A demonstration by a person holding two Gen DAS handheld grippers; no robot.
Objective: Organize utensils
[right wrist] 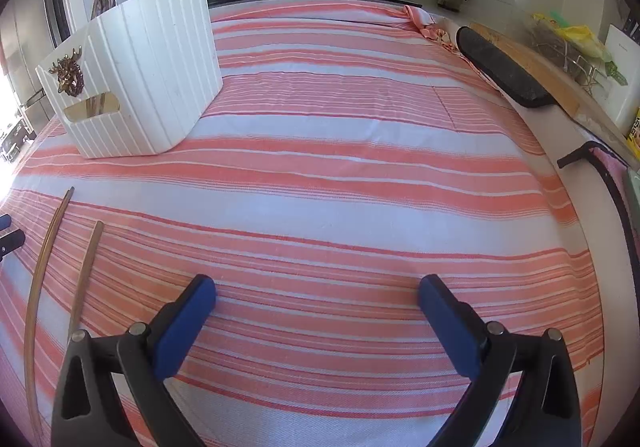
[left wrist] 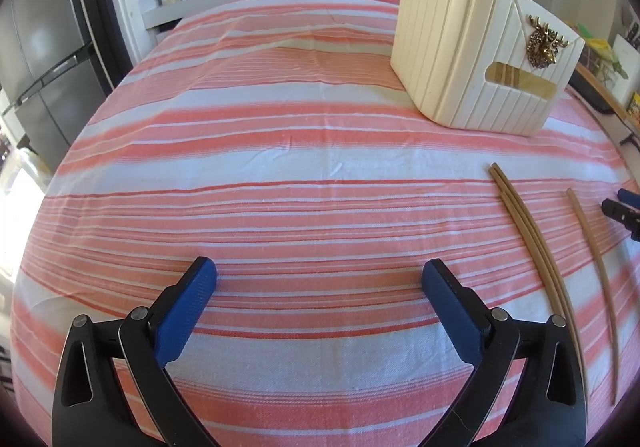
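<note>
Both tongs are wide apart and hold nothing. The chopsticks (left wrist: pixel 532 247) lie on the striped bench between them — to the right of the left tongs (left wrist: pixel 319 275), to the left of the right tongs (right wrist: pixel 317 289). Their long way runs away from the tongs, toward the white basket (left wrist: pixel 476 47). Neither hand looks clearly nearer.

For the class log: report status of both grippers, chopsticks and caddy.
Left gripper and right gripper open, empty. Three chopsticks on striped cloth. White caddy upright beyond. Path clear.
</note>
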